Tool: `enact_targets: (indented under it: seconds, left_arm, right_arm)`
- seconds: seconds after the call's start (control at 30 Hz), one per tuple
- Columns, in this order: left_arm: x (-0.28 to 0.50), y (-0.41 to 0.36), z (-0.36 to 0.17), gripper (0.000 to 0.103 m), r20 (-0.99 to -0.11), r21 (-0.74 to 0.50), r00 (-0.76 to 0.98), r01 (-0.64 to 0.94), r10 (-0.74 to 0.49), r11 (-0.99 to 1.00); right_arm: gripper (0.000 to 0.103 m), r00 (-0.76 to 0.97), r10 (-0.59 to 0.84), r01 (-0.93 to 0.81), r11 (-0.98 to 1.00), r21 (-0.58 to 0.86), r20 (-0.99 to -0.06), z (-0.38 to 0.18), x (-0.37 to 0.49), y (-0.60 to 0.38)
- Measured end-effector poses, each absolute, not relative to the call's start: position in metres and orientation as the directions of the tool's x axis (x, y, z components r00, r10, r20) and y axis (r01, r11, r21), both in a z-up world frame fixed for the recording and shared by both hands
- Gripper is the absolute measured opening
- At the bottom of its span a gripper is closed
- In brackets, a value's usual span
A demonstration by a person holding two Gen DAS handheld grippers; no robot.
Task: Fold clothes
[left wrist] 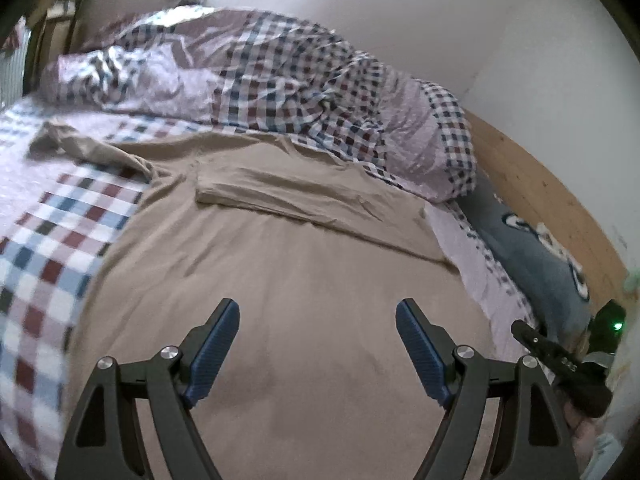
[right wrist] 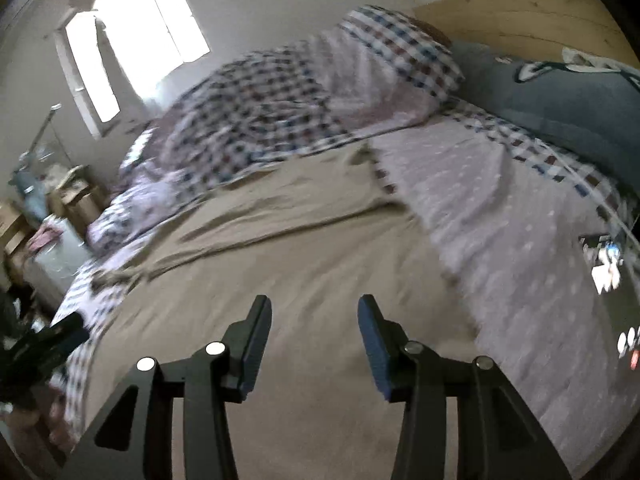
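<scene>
Beige cloth, the garment, lies spread flat on the bed in the left wrist view, one sleeve folded across it just in front of the checked duvet; the left gripper hangs above it, jaws wide and empty. In the right wrist view, blurred, the garment again lies below the duvet, and the right gripper hovers over it, jaws parted with nothing between them.

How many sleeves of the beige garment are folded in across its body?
1. One sleeve lies folded across the beige garment; the other sleeve is bunched outward over the checked bedsheet.
</scene>
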State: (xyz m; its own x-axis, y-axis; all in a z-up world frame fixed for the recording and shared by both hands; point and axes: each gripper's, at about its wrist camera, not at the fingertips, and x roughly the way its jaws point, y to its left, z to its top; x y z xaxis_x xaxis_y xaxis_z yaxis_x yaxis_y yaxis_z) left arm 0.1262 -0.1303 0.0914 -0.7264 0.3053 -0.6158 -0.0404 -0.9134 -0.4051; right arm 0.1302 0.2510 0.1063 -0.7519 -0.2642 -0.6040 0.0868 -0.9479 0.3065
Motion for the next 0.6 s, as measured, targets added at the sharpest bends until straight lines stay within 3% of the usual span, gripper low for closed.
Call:
enact_targets:
  seconds: [0.13, 0.33, 0.6]
  left_arm:
    - [0.174, -0.145, 0.089, 0.084, -0.609, -0.405, -0.747, 0.004, 0.267, -0.914]
    - [0.224, -0.201, 0.08, 0.084, -0.614, -0.539, -0.76, 0.208, 0.212, -0.816]
    - [0.286, -0.238, 0.066, 0.084, -0.66, -0.528, -0.743, 0.353, 0.111, -0.772]
  right_arm:
    - [0.049, -0.736, -0.309, 0.2, -0.949, 0.243, -0.603, 0.107, 0.162, 0.211]
    - [0.05, -0.732, -0.392, 0.284, -0.919, 0.273, -0.558, 0.113, 0.177, 0.202]
    - [0.051, -0.672, -0.521, 0.298, -0.841, 0.452, -0.526, 0.113, 0.156, 0.188]
